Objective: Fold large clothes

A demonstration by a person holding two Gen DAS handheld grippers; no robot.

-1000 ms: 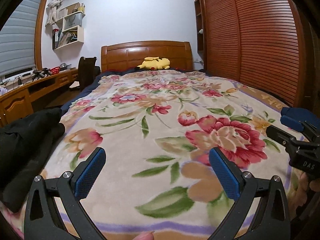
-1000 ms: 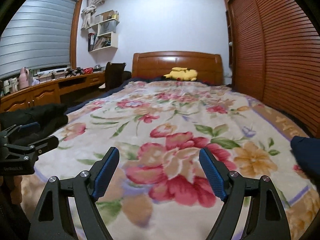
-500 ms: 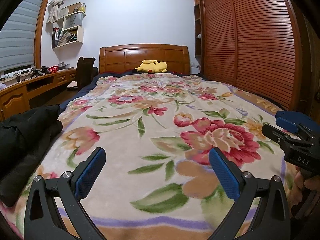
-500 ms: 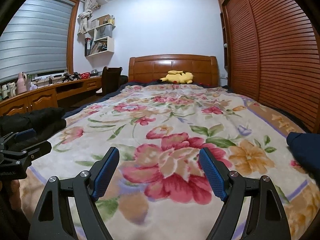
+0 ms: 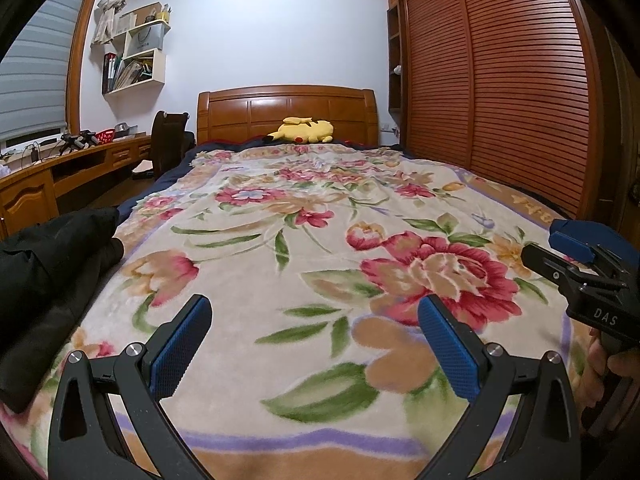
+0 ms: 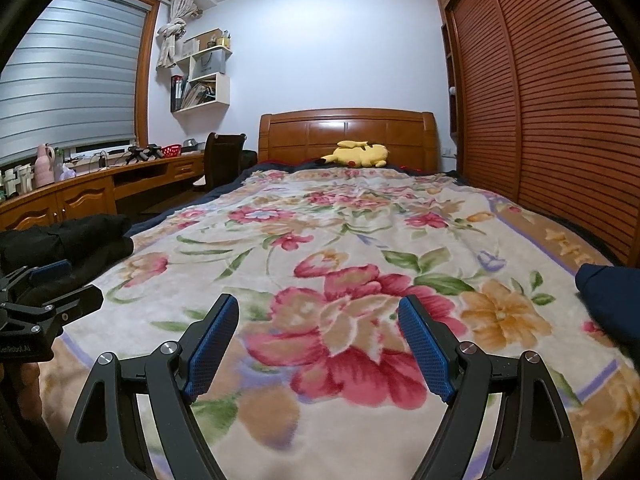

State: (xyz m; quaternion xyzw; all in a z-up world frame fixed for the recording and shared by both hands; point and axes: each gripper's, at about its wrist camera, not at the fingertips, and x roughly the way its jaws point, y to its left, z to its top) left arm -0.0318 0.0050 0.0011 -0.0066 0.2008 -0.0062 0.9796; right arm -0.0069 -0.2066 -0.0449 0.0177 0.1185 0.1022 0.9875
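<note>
Flanking bare floral blanket (image 5: 304,264): black garment (image 5: 44,264) left, navy garment (image 6: 612,296) right.

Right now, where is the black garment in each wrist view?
Left wrist: black garment at the left edge, on the bed's near-left side.
Right wrist: black garment at mid-left, just beyond the left gripper.
Shared landmark: yellow plush by the headboard.
</note>
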